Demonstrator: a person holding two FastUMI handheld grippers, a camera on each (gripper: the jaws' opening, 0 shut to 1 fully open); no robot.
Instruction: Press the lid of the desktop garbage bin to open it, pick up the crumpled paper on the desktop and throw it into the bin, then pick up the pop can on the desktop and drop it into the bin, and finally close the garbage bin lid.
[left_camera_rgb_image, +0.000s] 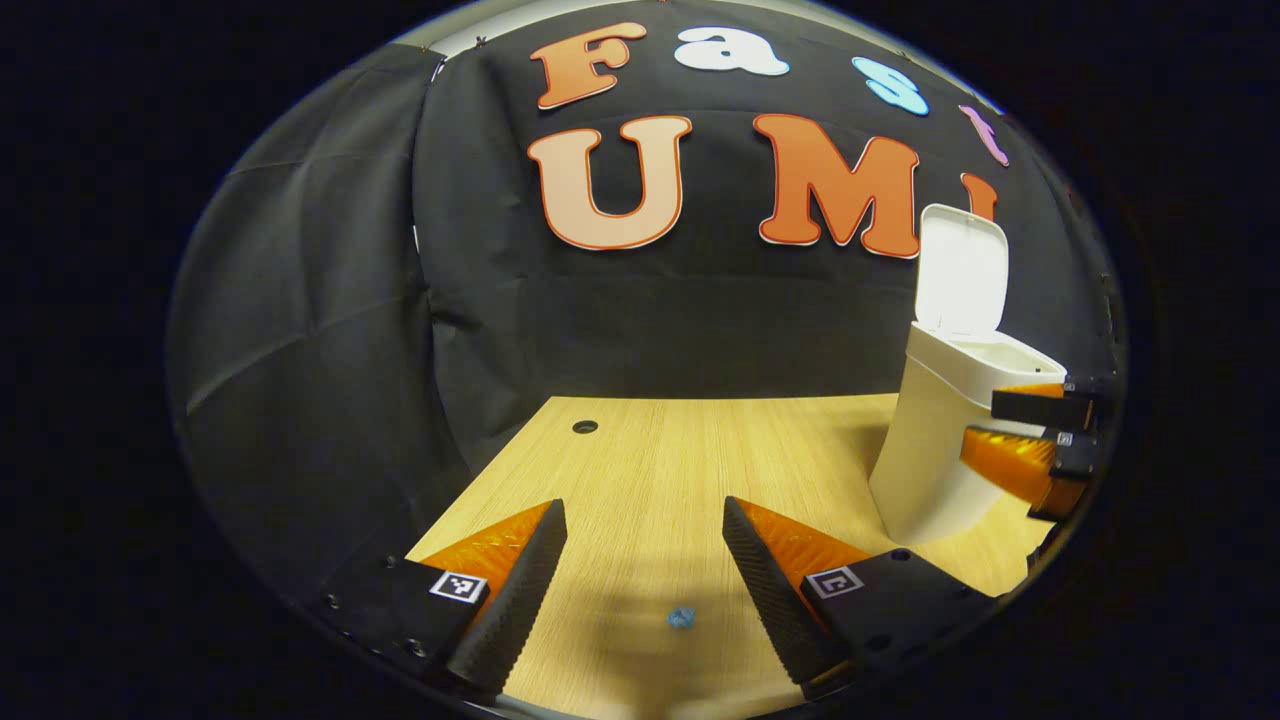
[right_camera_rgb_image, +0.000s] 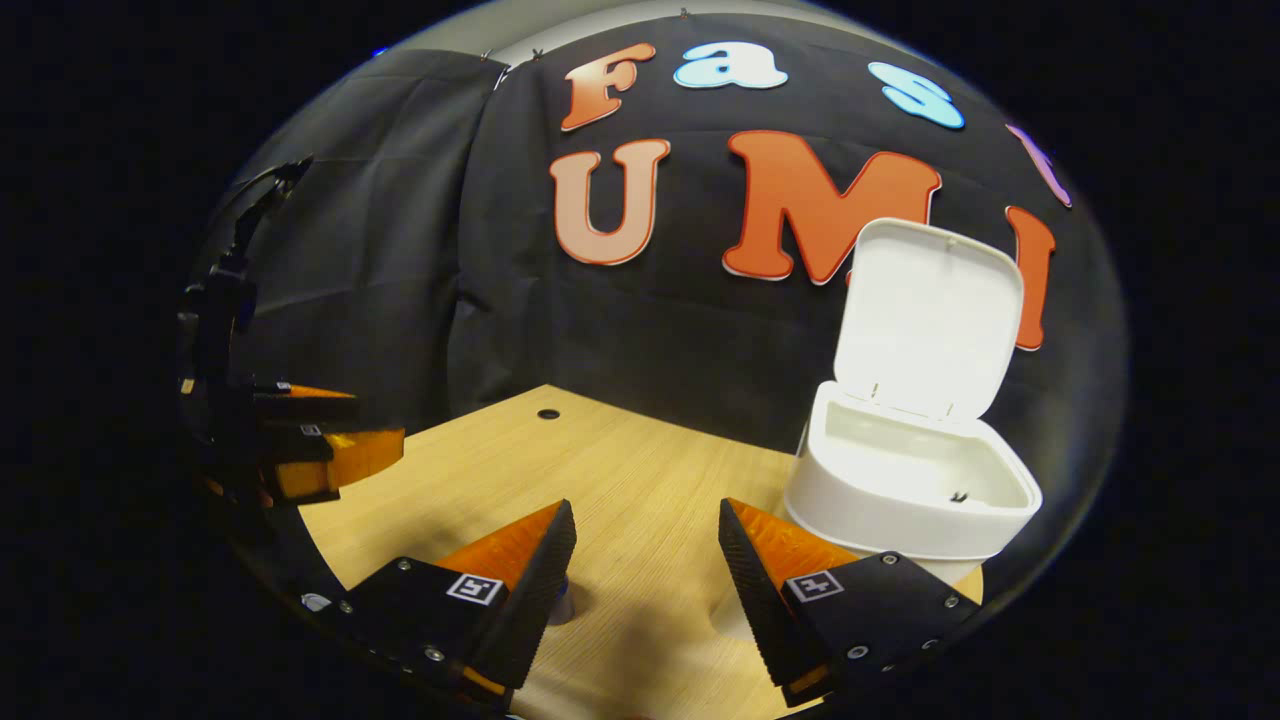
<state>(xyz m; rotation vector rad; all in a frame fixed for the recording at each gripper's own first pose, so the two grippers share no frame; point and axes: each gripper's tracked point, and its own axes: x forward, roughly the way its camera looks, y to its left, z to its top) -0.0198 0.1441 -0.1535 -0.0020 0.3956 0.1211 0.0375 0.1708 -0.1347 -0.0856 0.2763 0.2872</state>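
Note:
The white desktop bin (right_camera_rgb_image: 905, 500) stands on the wooden table (right_camera_rgb_image: 640, 480) with its lid (right_camera_rgb_image: 930, 315) tipped up and back. I look down into its pale inside from the right gripper view. My right gripper (right_camera_rgb_image: 647, 508) hovers open just left of the bin, nothing between its fingers. A small greyish thing (right_camera_rgb_image: 562, 603) peeks out beside its left finger, mostly hidden. In the left gripper view the bin (left_camera_rgb_image: 935, 450) and its raised lid (left_camera_rgb_image: 962, 275) are at the right. My left gripper (left_camera_rgb_image: 645, 508) is open over bare tabletop, and the right gripper (left_camera_rgb_image: 985, 428) is beside the bin.
A tiny blue scrap (left_camera_rgb_image: 681, 617) lies on the table (left_camera_rgb_image: 660, 460) between the left gripper's fingers. A round cable hole (left_camera_rgb_image: 585, 427) sits near the table's far edge. Black cloth walls close the booth behind. The left gripper (right_camera_rgb_image: 365, 428) hangs over the table's left edge.

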